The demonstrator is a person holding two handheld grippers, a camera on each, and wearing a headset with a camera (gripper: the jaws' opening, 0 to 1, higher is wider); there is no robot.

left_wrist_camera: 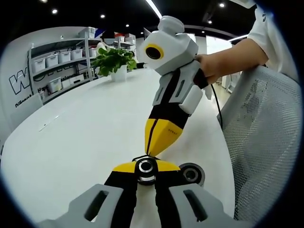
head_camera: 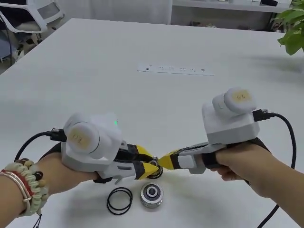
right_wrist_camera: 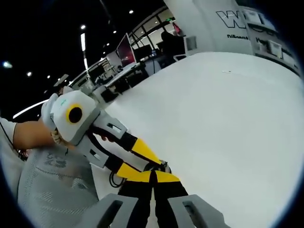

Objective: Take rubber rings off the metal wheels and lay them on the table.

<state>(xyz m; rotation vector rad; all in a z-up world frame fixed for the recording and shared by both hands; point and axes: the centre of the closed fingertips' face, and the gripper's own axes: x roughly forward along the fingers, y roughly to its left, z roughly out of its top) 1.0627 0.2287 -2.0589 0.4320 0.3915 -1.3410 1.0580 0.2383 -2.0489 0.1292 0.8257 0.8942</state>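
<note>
My left gripper [head_camera: 151, 169] is shut on a small metal wheel [left_wrist_camera: 146, 171], held just above the white table [head_camera: 142, 95]. My right gripper [head_camera: 161, 161] comes in from the right, and its yellow tips [left_wrist_camera: 152, 153] are pinched shut on the thin black rubber ring at the wheel's upper edge. In the right gripper view my own jaws [right_wrist_camera: 152, 175] meet the left gripper [right_wrist_camera: 159, 166] at that wheel. A second metal wheel [head_camera: 151, 195] lies flat on the table below them. Loose black rubber rings [head_camera: 119, 200] lie to its left.
A white power strip [head_camera: 175, 70] lies flat in the middle of the table. A green plant [head_camera: 290, 33] stands at the far right edge and an office chair [head_camera: 33, 19] at the far left. A mesh chair [left_wrist_camera: 266, 142] is close behind the person.
</note>
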